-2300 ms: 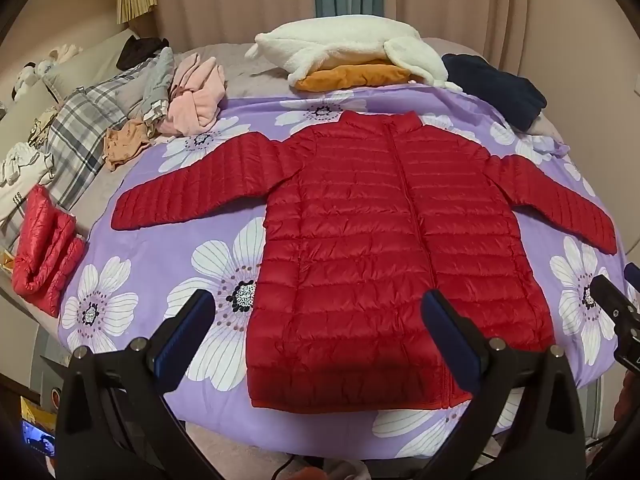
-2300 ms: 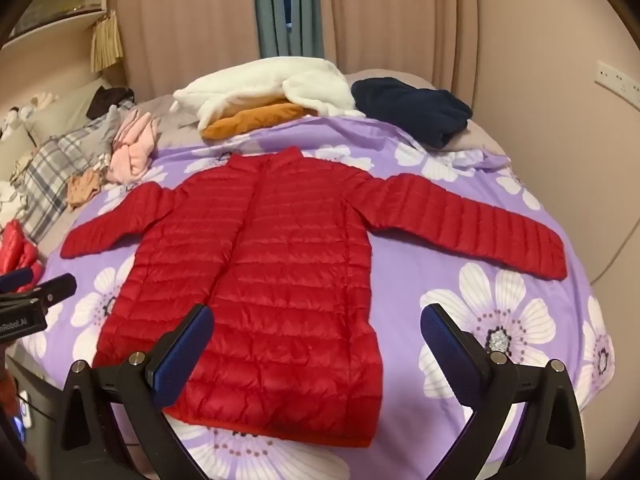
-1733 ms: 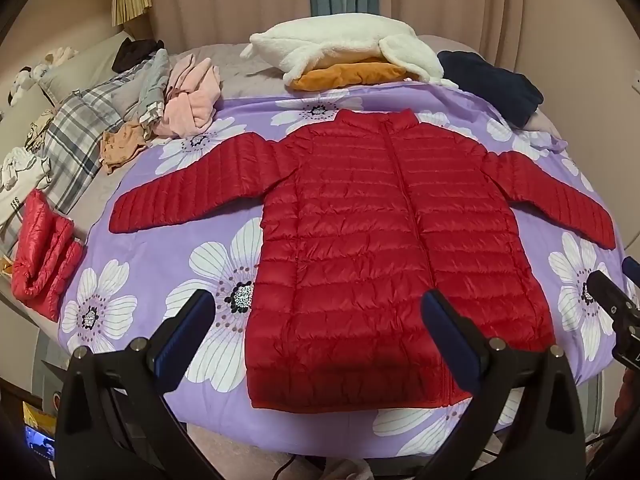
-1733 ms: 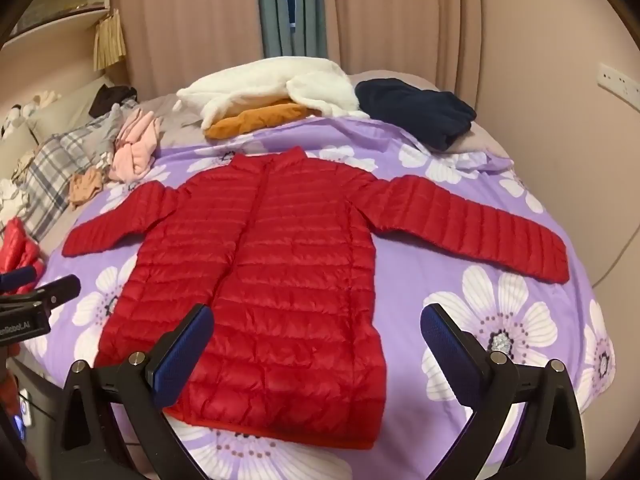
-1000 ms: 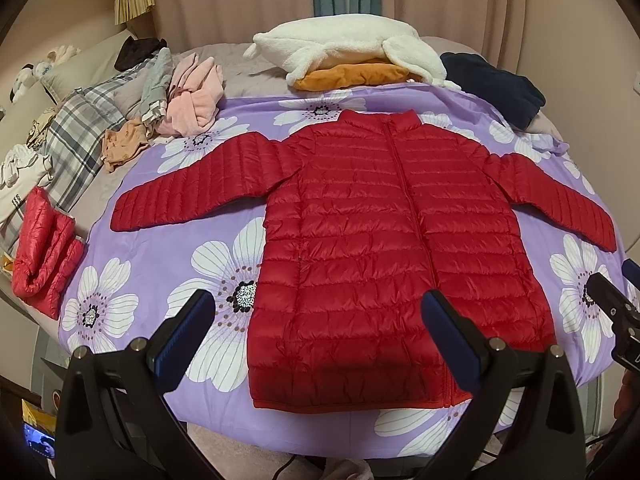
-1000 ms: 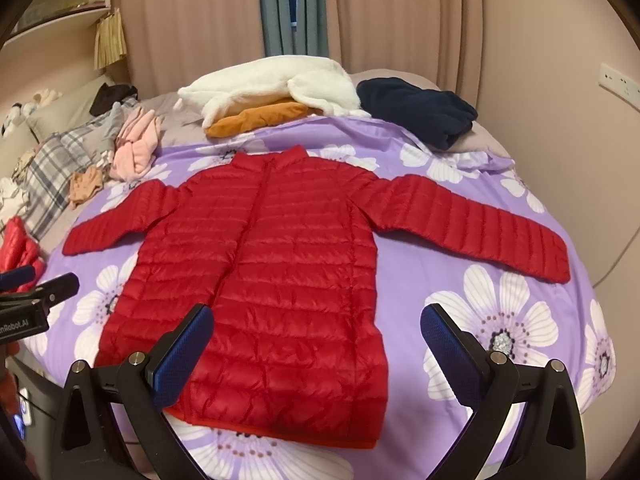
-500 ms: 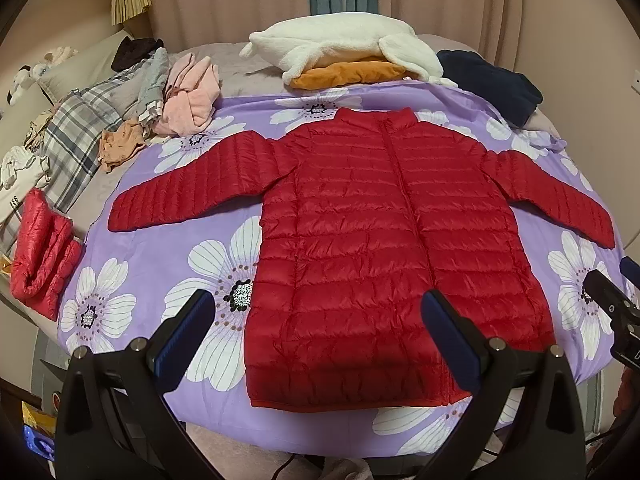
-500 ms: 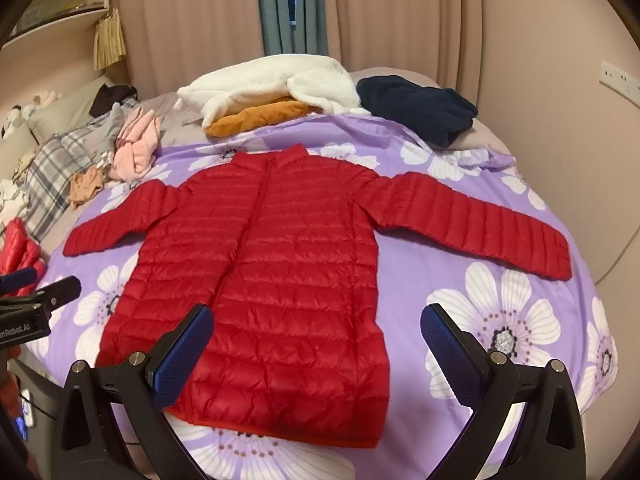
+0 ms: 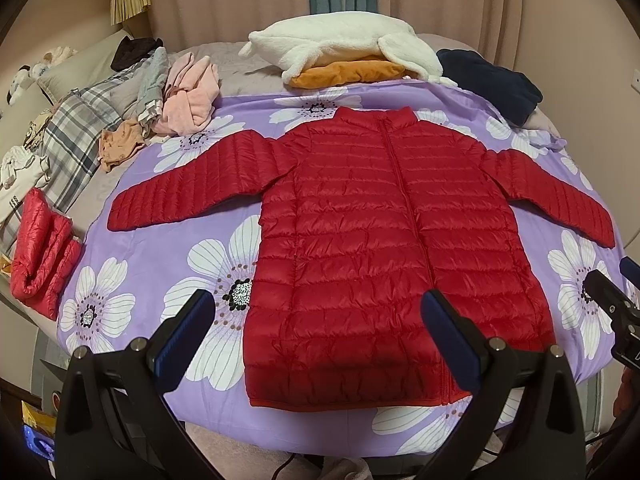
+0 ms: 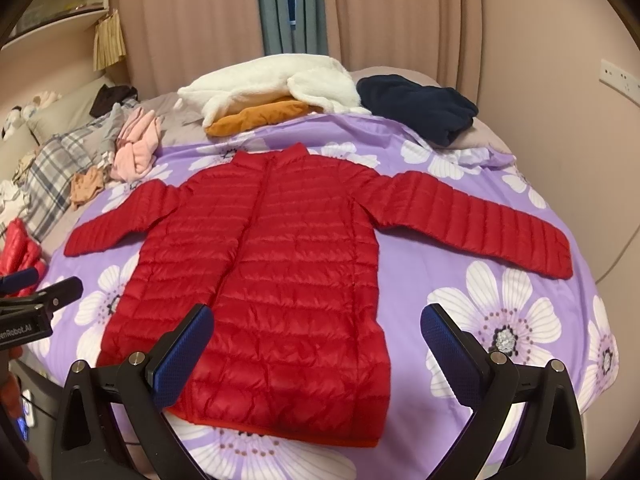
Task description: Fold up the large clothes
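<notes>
Hovering over the near edge of the bed, both tools are spread wide with nothing in them. The left tool (image 9: 316, 326) sits low, pointed across the hem of the red puffer jacket (image 9: 384, 248), its blue-padded fingers (image 9: 182, 336) straddling the bottom left part of the jacket without touching it. The right tool (image 10: 318, 338) is held much the same way, one finger over the jacket's lower front and the other over the purple flowered sheet (image 10: 496, 320) to the right.

The jacket itself is laid flat, front up and zipped, in the middle of the sheet, collar at the far end, hem near, both sleeves spread out to the sides.

Stuff around it: a white fleece (image 9: 340, 44) piled on something orange (image 9: 348, 72) at the far end, a dark navy garment (image 9: 488, 80) far right, pink clothes (image 9: 192, 96) and a plaid piece (image 9: 72, 136) far left, and another red puffy item (image 9: 40, 260) bunched up on the left edge.

Hard to see: the fisheye edges go black at the corners, the tool bodies cover the near edge of the bed, and in each view only a bit of the other tool pokes in from the side. The small things at the far left by the pillow are too tiny to tell.
</notes>
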